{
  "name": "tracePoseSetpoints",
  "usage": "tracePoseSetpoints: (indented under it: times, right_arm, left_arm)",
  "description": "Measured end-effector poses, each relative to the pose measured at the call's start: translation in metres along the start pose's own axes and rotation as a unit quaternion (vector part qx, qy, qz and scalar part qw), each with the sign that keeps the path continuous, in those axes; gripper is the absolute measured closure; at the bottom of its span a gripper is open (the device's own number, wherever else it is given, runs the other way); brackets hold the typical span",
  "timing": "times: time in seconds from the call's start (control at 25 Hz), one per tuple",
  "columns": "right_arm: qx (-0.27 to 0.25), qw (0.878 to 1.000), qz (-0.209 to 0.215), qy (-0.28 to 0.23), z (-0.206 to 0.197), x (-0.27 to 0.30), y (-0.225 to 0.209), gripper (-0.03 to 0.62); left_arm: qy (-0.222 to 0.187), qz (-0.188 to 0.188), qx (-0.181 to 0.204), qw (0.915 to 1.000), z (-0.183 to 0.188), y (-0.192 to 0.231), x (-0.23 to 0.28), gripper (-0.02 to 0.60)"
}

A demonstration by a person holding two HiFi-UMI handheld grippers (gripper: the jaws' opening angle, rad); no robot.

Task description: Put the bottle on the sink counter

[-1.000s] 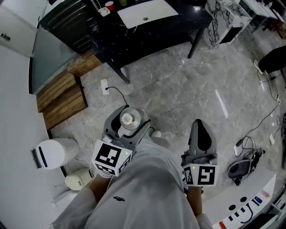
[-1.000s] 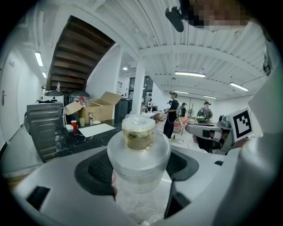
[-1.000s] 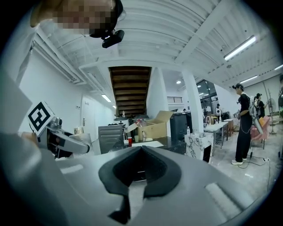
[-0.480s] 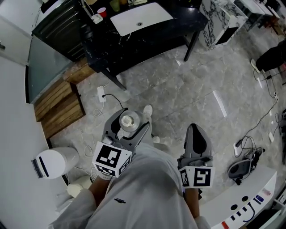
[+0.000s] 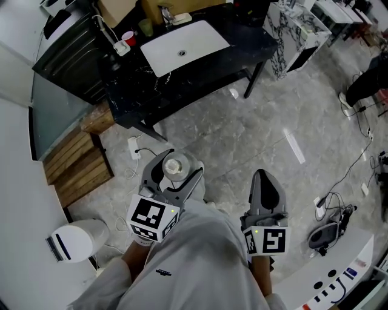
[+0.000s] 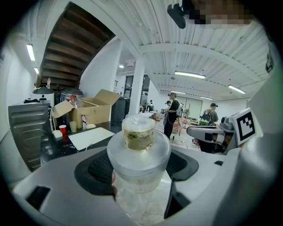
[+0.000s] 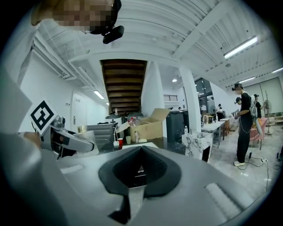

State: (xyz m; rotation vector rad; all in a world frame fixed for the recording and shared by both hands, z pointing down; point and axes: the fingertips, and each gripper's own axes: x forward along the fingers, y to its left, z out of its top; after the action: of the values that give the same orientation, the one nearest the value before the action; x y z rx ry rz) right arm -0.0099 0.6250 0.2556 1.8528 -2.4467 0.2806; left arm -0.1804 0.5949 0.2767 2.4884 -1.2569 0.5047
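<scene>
My left gripper (image 5: 174, 171) is shut on a clear plastic bottle (image 5: 174, 164) with a pale cap; in the left gripper view the bottle (image 6: 139, 152) stands upright between the jaws, filling the centre. My right gripper (image 5: 268, 184) is held beside it with its jaws together and nothing in them; in the right gripper view (image 7: 139, 170) the jaw tips meet. Ahead stands the black sink counter (image 5: 242, 42) with a white basin (image 5: 185, 46). The counter is far beyond both grippers.
On the counter's left are a red cup (image 5: 128, 36), a green cup (image 5: 145, 26) and a cardboard box (image 5: 118, 9). A dark appliance (image 5: 66, 48) adjoins it. Wooden pallets (image 5: 79, 157), a white bin (image 5: 76, 239) and floor cables (image 5: 357, 169) surround me. People stand in the distance (image 6: 171, 114).
The counter and basin have come further into the head view and nearer, as I walk toward them. Both grippers keep their pose, the bottle still held in the left.
</scene>
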Motion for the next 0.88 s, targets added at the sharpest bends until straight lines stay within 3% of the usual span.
tracePoseSetpoints:
  times: [0.36,0.88]
  right_arm:
    - [-0.013,1.000,-0.026,-0.001,0.019,0.082,-0.004,0.583]
    - [-0.010,0.998,-0.059,-0.002,0.028,0.177,-0.005,0.583]
  left_arm:
    - [-0.004,-0.042,0.015,0.9990,0.043,0.058,0.061,0.244]
    - [-0.005,-0.066,0.025,0.9975,0.076,0.138,0.119,0.244]
